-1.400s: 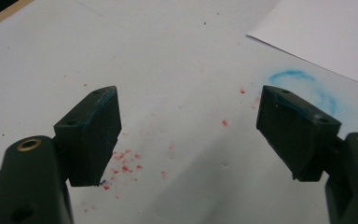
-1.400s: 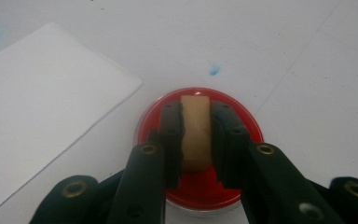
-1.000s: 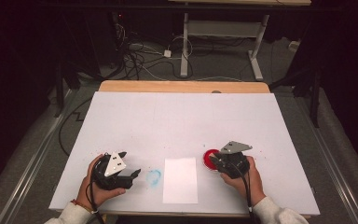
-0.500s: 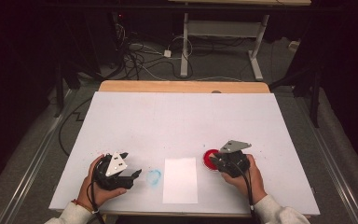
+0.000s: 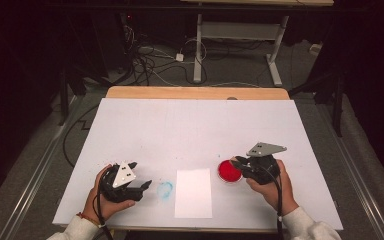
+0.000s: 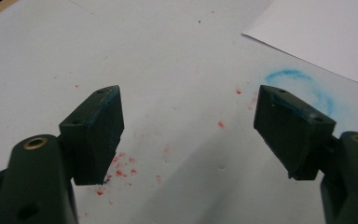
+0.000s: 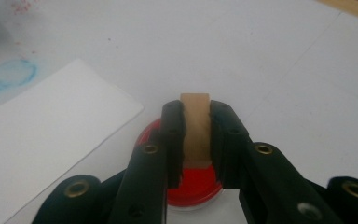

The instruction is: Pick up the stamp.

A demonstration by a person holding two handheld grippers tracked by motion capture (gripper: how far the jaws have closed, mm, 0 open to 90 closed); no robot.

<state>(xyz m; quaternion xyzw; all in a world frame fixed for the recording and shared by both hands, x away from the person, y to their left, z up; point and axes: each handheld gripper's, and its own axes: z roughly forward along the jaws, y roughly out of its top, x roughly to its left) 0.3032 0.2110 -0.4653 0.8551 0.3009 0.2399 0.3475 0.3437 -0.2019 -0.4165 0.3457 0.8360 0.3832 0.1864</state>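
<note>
the right gripper [image 7: 196, 140] grips a small tan block [image 7: 195, 122], apparently a stamp, its jaws tight on both sides. the block sits over the red ink pad [image 5: 229, 171], just right of the paper [image 5: 193, 192] near the table's [image 5: 190, 125] front edge. the left gripper [image 6: 189, 128] rests with jaws wide and empty beside a blue ring mark [image 5: 165, 189].

step in hand, as judged: carry the inked block to the paper.
- hold the block level so its face lands flat.
- press straight down; do not slide.
- steady the paper with the left gripper if it shifts.
</note>
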